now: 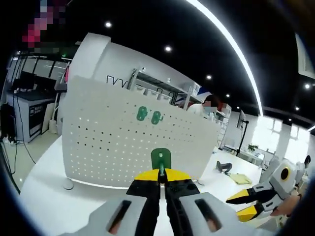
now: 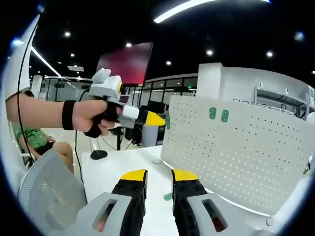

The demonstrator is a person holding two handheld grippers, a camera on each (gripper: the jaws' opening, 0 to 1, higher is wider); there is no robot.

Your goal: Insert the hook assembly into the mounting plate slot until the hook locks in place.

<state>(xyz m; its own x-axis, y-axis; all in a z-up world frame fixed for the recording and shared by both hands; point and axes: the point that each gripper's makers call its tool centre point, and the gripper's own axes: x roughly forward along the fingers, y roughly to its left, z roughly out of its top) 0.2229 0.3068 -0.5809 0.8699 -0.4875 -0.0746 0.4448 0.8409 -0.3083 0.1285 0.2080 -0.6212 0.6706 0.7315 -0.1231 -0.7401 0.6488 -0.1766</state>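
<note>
My left gripper (image 1: 161, 174) is shut on a green hook (image 1: 161, 159) that stands up between its yellow tips, held in the air in front of the white pegboard plate (image 1: 108, 142). Two green hooks (image 1: 148, 115) sit side by side high on the plate. In the right gripper view, a hand holds the left gripper (image 2: 155, 119) with the green hook (image 2: 167, 120) near the pegboard's (image 2: 246, 152) left edge, and the two mounted hooks (image 2: 218, 114) show at the top. My right gripper (image 2: 159, 176) is open and holds nothing; it also shows as the right gripper (image 1: 243, 204) low beside the plate.
The pegboard stands upright on a white table (image 1: 54, 191). A small green piece (image 2: 168, 196) lies on the table (image 2: 106, 172) near the board's foot. A mesh chair back (image 2: 47, 191) is at the lower left. Dark objects (image 1: 224, 167) lie further off on the table.
</note>
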